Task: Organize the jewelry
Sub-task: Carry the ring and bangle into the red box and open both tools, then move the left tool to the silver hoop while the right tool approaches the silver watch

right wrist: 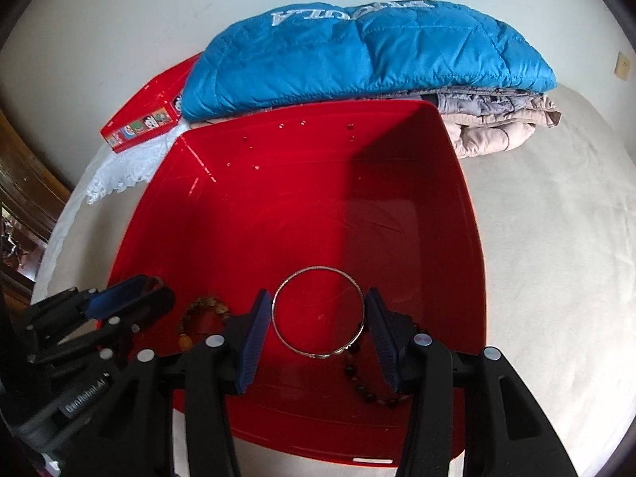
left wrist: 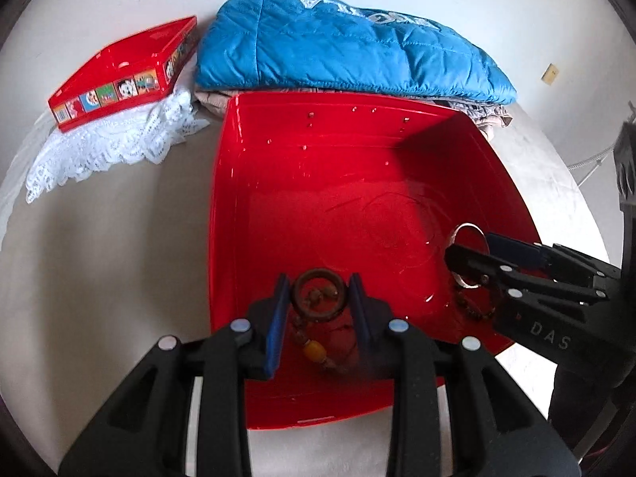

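A large red plastic tray lies on a pale bed. My left gripper reaches into its near left corner; its fingers stand on either side of a brown ring with a beaded strand and amber bead. My right gripper has its fingers against both sides of a thin silver bangle. A dark beaded bracelet lies just under the bangle. The ring with its beads also shows in the right wrist view.
A small red box with cartoon pictures sits on white lace at back left. A folded blue quilted jacket lies on beige clothes behind the tray. A wall rises behind.
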`<state>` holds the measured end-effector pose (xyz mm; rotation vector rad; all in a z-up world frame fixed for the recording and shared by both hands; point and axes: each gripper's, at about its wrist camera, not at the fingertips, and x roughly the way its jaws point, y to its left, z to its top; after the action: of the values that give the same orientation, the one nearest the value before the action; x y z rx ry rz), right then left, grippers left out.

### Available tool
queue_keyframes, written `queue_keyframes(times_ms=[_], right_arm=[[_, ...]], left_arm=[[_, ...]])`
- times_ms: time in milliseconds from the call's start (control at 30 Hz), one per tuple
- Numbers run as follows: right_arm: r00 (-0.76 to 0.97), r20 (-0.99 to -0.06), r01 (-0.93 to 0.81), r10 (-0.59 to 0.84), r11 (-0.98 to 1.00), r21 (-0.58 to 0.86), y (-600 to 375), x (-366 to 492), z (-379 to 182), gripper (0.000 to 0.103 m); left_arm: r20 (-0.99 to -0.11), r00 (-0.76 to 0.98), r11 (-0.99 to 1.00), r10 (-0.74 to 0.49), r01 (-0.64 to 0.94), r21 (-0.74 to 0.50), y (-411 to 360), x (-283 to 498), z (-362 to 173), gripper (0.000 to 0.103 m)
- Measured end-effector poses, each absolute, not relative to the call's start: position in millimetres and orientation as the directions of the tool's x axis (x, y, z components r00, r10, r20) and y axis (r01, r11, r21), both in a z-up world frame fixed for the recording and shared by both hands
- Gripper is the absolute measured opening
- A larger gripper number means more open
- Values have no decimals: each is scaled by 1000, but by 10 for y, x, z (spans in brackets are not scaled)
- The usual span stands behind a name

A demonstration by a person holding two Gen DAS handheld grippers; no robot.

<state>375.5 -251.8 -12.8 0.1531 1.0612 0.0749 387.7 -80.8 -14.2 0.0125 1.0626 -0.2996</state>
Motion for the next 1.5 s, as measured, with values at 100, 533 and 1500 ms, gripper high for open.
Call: queue_keyframes(times_ms=[100,533,1500], right_arm=[[495,-856,7,149,984,176,-2534,3731,-97,53],[564,-806,11,181,974,227,-2682,3404,294,55],[331,-888,-179,319,945,273,-2348,1295,105,39]], left_arm=[[-858,452,959,-243,242,-144,-775,3887,-135,45],[-812,525,964,-254,209,-166,-618,3567,279,52],[-921,361,979,-145,184,-82,80,1369,-273,45]])
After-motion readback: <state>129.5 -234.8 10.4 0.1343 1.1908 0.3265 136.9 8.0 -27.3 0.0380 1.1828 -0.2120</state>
